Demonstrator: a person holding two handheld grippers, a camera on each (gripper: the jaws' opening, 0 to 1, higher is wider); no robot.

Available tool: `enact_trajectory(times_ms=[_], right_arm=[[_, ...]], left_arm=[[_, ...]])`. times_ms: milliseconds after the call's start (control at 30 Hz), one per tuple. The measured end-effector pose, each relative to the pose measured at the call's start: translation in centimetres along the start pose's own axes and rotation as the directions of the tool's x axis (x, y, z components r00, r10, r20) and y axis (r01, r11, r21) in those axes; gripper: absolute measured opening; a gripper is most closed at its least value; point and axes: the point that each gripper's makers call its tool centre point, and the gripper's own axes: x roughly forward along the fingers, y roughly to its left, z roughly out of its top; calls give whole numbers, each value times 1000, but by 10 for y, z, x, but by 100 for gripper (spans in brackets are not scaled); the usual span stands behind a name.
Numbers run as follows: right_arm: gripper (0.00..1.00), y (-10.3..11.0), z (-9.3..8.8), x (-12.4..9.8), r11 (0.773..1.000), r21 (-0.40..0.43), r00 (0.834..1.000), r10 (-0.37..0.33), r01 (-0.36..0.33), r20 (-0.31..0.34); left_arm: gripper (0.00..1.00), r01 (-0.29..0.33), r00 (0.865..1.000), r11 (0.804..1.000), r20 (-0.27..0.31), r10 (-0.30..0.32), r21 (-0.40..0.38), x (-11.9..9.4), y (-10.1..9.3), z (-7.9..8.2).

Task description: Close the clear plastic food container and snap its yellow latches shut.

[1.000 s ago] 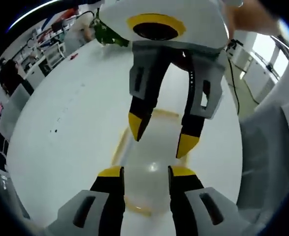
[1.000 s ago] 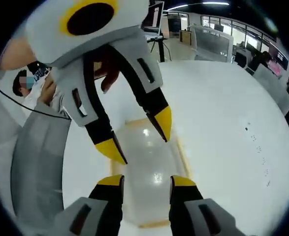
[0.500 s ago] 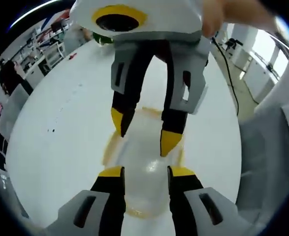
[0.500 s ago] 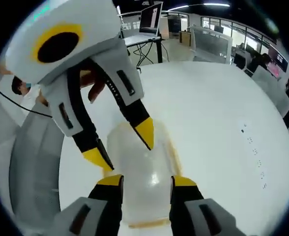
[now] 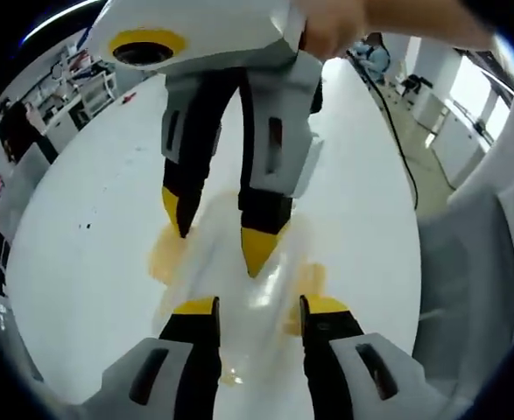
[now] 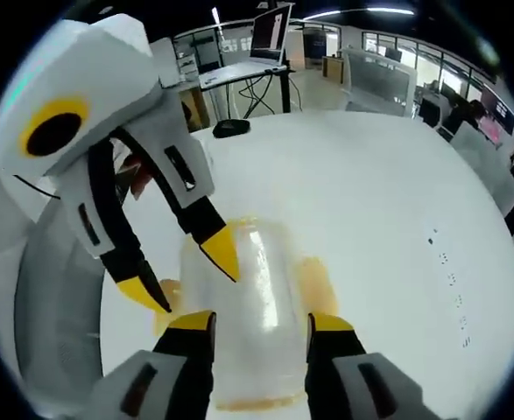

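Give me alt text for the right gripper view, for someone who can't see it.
A clear container with yellow latches lies on a white table, framed by the right gripper's open jaws. The left gripper reaches in from the left, its yellow tips over the container's near-left edge. Desks and a monitor stand behind.

White round table (image 6: pixel 388 192) in an office with desks (image 6: pixel 239 74) behind.
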Motion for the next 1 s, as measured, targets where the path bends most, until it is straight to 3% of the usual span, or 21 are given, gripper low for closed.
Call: enact_trajectory(times_ms=[333,500,633,867,1000], right_arm=[[41,-7,-2,7,998,-57,999,8,-10,-44],[41,-8,-4,11,998,-66,998,19,-23,-65],[42,-10,-5,12,997,-64,996,34,-39,-77],[42,-10,-6,14,995,-57,993,73,-79,-89],[42,-9,-6,15,991,-78,990,97,-105,-98]], left_arm=[[39,-5,999,998,-47,8,66,6,-12,-12],[42,-15,999,996,-43,19,85,6,-12,-11],[43,-35,997,988,-63,45,151,9,-12,-12],[35,-99,990,976,-75,116,194,10,-4,-13],[36,-110,990,976,-65,124,188,12,-3,-12]])
